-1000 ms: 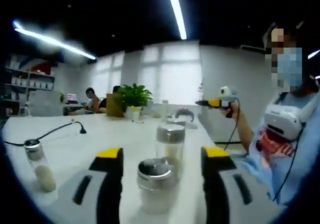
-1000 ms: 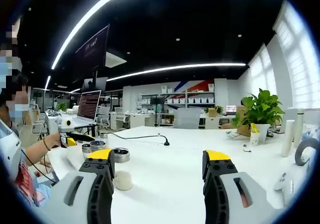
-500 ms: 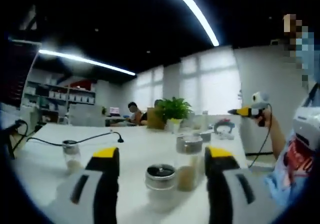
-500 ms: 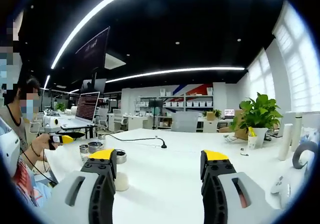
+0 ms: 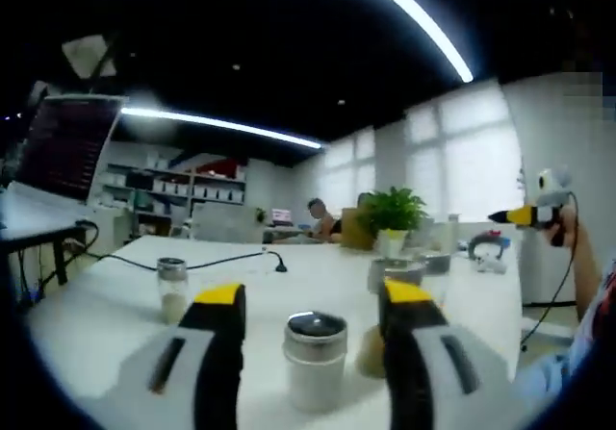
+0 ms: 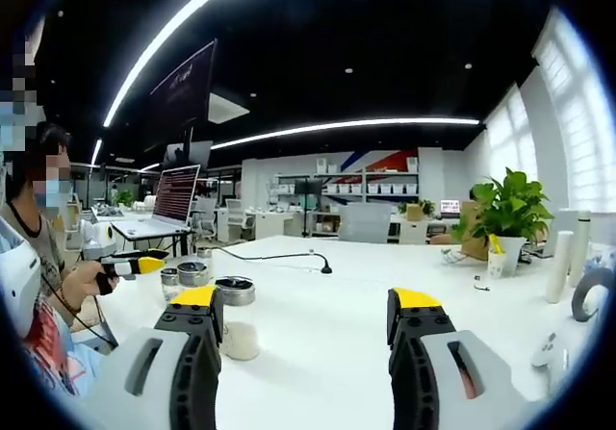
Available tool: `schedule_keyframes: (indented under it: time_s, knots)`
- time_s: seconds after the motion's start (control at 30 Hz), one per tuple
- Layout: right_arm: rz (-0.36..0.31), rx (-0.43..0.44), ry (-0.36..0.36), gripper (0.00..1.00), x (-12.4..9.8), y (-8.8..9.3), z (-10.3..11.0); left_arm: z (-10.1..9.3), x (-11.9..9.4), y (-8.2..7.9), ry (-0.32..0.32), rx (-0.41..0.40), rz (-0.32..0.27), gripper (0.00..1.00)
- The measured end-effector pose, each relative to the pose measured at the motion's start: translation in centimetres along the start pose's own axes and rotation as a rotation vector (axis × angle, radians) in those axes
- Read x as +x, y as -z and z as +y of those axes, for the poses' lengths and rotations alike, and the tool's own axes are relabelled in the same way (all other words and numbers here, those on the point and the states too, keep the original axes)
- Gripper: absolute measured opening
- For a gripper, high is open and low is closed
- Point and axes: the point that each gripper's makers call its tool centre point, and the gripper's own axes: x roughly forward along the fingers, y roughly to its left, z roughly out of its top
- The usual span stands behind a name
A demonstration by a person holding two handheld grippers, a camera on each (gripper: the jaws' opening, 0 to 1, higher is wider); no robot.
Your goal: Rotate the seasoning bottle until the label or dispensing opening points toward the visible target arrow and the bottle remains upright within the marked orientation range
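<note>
Swung left since a second ago; left hand-held gripper [image 5: 310, 307] now gaping astride seasoning bottle [image 5: 315, 358], lower centre. Right hand-held gripper [image 6: 306, 316] open, idle. Ungrasped yet.

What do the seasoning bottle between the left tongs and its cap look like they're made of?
The seasoning bottle body looks like frosted glass or plastic: pale, translucent, matte. Its cap looks like brushed metal, silvery with a dull sheen. It stands between the open left tongs.

An open-plan office: white desks [image 6: 318, 324], shelving [image 6: 361, 191], laptop [image 6: 173, 199], potted plant [image 6: 505, 214], ceiling strip lights [image 6: 337, 127].
</note>
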Motion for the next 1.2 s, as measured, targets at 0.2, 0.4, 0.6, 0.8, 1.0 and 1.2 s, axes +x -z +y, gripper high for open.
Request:
schedule_keyframes:
  time_s: [0.2, 0.4, 0.6, 0.8, 1.0, 1.2]
  knots:
    - [-0.002, 0.02, 0.001, 0.71, 0.1, 0.0, 0.1, 0.9, 1.1, 1.4, -0.105, 0.032, 0.046, 0.47]
    - [-0.007, -0.003, -0.024, 0.71, 0.1, -0.2, 0.9, 0.6, 1.1, 2.8, -0.08, -0.012, 0.079, 0.47]
    - [-0.006, -0.003, -0.013, 0.71, 0.1, -0.2, 0.7, 0.7, 1.2, 3.2, -0.055, -0.058, 0.087, 0.4]
    - [0.002, 0.001, -0.02, 0.71, 0.4, 0.0, 0.7, 0.4, 1.1, 3.2, -0.018, -0.079, 0.079, 0.34]
    - [0.0, -0.001, -0.018, 0.71, 0.2, -0.1, 0.7, -0.1, 1.1, 3.2, 0.048, -0.085, 0.081, 0.34]
    - [-0.013, 0.004, -0.006, 0.71, 0.1, -0.4, 0.3, -0.4, 1.2, 3.2, 0.097, -0.076, 0.085, 0.34]
